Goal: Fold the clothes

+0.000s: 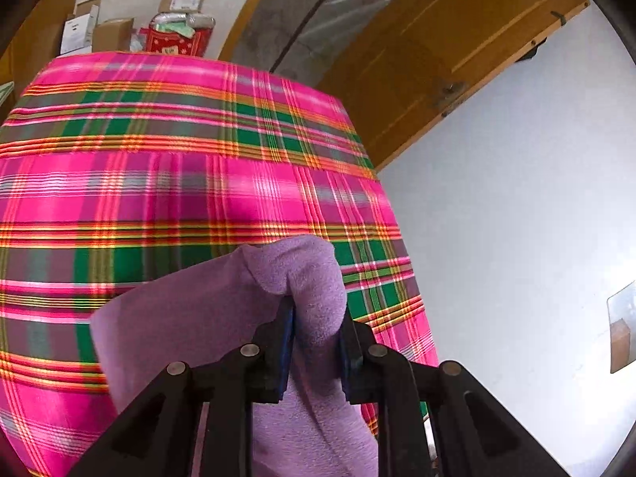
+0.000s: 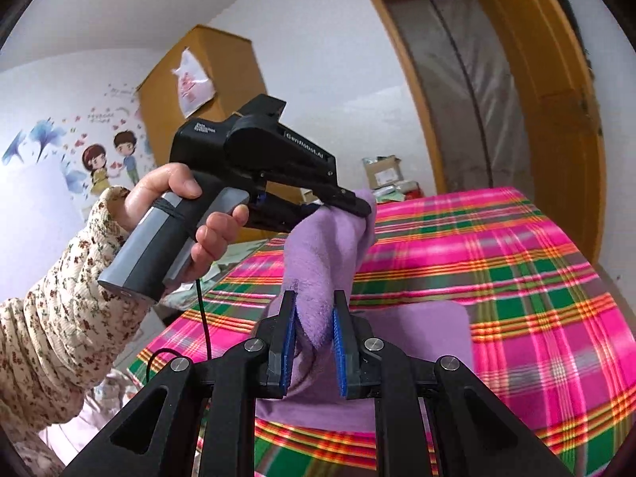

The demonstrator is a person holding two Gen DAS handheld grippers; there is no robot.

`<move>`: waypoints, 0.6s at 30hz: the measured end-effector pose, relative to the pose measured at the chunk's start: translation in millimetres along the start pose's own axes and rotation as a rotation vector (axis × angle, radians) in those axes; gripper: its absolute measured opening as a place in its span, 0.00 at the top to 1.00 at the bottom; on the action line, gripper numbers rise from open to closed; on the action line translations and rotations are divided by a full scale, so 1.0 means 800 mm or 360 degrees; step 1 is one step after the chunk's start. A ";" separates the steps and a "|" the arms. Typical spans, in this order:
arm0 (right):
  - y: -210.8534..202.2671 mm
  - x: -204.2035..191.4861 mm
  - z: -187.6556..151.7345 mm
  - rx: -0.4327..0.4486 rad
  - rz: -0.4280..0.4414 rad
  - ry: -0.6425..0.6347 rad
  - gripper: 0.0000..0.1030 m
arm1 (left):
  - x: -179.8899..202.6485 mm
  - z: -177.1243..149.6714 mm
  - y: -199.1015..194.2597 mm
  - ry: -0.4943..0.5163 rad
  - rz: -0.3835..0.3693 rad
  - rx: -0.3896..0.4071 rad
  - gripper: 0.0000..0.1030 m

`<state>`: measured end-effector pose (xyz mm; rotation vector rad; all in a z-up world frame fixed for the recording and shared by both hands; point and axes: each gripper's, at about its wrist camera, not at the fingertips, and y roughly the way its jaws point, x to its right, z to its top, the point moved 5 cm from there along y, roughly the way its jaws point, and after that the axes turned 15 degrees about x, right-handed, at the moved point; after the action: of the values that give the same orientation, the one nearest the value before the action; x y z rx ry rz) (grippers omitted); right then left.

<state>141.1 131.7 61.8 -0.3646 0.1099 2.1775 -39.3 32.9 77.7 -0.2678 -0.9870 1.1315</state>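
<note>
Both grippers are pinching the purple fleece garment (image 2: 318, 270): right gripper (image 2: 315, 320) w/ blue pads narrow on a bunched fold, left gripper (image 1: 316, 324) likewise clamping a thick roll of it. In the right wrist view the garment is hanging btwn the two, raised above the pink plaid bedspread (image 2: 516, 262), w/ a lower part lying on it. A hand (image 2: 175, 206) in a floral sleeve (image 2: 59, 310) is gripping the left tool's handle; wooden door (image 1: 457, 51) and cardboard boxes (image 1: 115, 31) beyond.
</note>
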 end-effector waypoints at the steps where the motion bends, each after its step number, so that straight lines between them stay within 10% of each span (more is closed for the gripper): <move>1: -0.002 0.007 -0.002 -0.0002 -0.0019 0.0004 0.83 | 0.002 -0.002 0.008 0.0004 0.0010 -0.0017 0.81; 18: -0.005 0.099 -0.047 -0.0172 -0.0289 0.0166 0.84 | 0.011 -0.030 0.105 0.0011 0.0034 -0.0216 0.74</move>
<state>108.5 187.4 2.3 -0.5299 0.0160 1.9898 -73.1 84.5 15.0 -0.3919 -1.0585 1.0841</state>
